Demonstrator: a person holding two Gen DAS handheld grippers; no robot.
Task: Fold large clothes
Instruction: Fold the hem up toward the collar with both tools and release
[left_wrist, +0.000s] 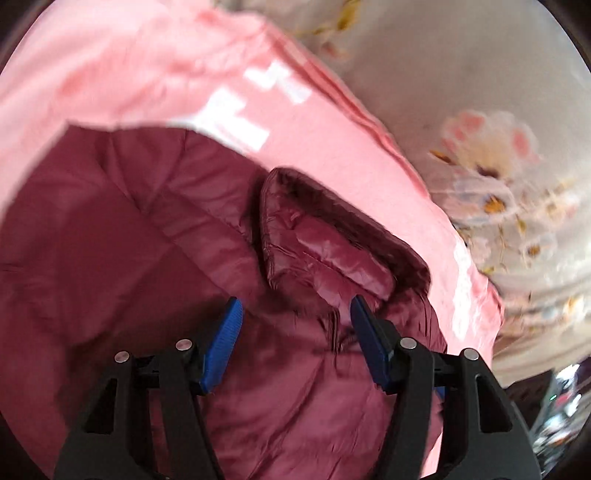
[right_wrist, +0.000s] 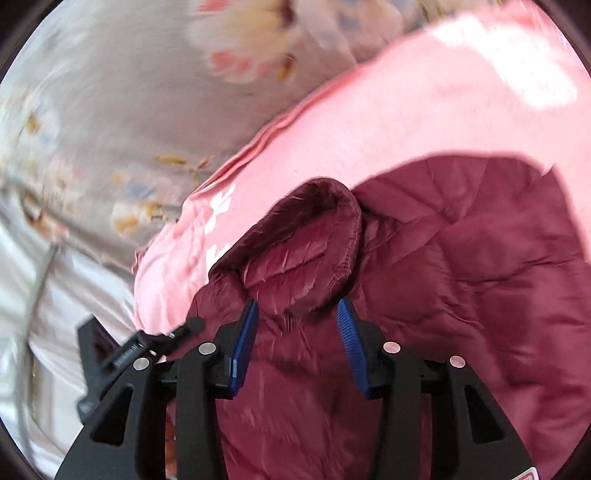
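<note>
A: Where is the maroon quilted puffer jacket (left_wrist: 110, 258)?

B: Spread on a pink cloth with white markings (left_wrist: 184, 66), which covers a pale floral bedsheet (left_wrist: 480, 110). The jacket's fur-edged hood (left_wrist: 332, 243) lies folded onto its body.

A: And the left gripper (left_wrist: 295, 314)?

B: Above the jacket, just short of the hood, blue pads (left_wrist: 225, 343) wide apart, gripping nothing.

A: The right gripper (right_wrist: 297, 314)?

B: Also near the hood (right_wrist: 306, 240), jaws spread wide and empty. Black hardware (right_wrist: 122, 354) shows left of the jacket (right_wrist: 461, 258).
</note>
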